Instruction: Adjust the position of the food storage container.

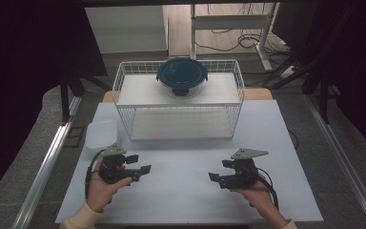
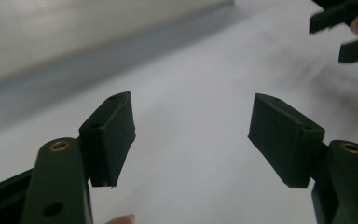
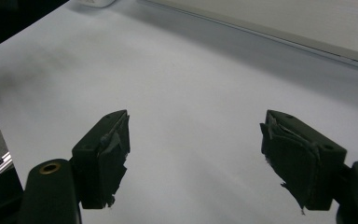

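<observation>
My left gripper (image 1: 139, 163) sits low over the white table (image 1: 181, 191) at the front left, held in a hand, jaws open and pointing right; in the left gripper view (image 2: 191, 135) nothing lies between its pads. At the front right my right gripper (image 1: 220, 170) points left toward it, open and empty, as the right gripper view (image 3: 196, 149) shows, with worn tape on its pads (image 3: 112, 154). A round glass container with a dark lid (image 1: 182, 76) rests on the top shelf of a white wire rack (image 1: 178, 102) at the back of the table.
A translucent white plastic box (image 1: 101, 134) stands on the table at the rack's left front corner. The right gripper's jaws (image 2: 349, 32) show at the top right of the left gripper view. Metal rails (image 1: 47, 162) run along both sides of the table.
</observation>
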Motion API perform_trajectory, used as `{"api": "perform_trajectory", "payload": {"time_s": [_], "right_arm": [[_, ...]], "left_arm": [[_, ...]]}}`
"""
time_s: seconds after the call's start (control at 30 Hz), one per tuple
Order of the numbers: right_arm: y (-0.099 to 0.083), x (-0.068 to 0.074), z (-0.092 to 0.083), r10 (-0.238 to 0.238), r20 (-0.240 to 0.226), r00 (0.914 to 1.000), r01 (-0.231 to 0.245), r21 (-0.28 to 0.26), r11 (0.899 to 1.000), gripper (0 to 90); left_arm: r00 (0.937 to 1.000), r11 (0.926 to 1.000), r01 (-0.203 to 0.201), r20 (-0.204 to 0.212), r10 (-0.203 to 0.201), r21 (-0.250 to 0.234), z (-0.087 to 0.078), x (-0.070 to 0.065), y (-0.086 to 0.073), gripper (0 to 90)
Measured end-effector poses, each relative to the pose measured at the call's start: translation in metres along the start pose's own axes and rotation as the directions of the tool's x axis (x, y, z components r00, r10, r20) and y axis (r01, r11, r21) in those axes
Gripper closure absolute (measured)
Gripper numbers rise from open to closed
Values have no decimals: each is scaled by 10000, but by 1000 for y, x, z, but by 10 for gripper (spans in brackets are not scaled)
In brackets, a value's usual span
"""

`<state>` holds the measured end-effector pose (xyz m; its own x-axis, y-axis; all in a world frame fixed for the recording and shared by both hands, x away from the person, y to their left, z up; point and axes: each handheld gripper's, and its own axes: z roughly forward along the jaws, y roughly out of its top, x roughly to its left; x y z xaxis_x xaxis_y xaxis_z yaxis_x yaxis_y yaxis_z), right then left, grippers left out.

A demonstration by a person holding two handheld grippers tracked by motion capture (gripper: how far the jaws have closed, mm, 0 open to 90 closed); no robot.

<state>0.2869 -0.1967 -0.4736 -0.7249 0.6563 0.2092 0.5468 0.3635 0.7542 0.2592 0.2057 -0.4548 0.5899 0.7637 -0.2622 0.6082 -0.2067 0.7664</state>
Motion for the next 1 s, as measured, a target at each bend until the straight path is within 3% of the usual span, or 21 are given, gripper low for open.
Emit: {"api": "perform_trajectory", "payload": {"time_s": [0.2, 0.37, 0.43, 0.67, 0.77, 0.87, 0.97, 1.0], "right_arm": [[1, -3, 1, 198, -95, 9998, -198, -17, 9998, 231], [1, -2, 1, 130, -39, 9999, -130, -15, 9999, 231], [1, -2, 0, 142, -11, 9999, -142, -26, 9999, 231], [0, -2, 2, 132, 129, 9998, -133, 83, 9999, 231], [1, -2, 1, 237, 85, 9997, -237, 10, 9997, 231], [1, -2, 1, 212, 181, 9996, -213, 13, 9998, 232], [1, -4, 2, 227, 245, 9994, -228, 37, 9997, 232], [0, -4, 2, 254, 250, 9994, -255, 59, 9997, 231]], "left_arm": [[9969, 9961, 651, -407, -676, -592, -38, 39, 22, 342], [9831, 9875, 1248, -1221, -1362, -966, -55, 81, 37, 387], [9767, 9826, 1557, -1330, -1684, -1011, -57, 95, 40, 399], [9515, 9670, 2390, -1774, -2513, -879, -48, 140, 49, 427], [9330, 9585, 2727, -2204, -2846, -835, -39, 163, 55, 451], [9241, 9544, 2921, -2387, -2983, -618, -28, 183, 61, 481], [9113, 9446, 3252, -2516, -3258, -451, -15, 201, 67, 502], [9014, 9386, 3424, -2668, -3409, -423, -10, 206, 69, 507]]}}
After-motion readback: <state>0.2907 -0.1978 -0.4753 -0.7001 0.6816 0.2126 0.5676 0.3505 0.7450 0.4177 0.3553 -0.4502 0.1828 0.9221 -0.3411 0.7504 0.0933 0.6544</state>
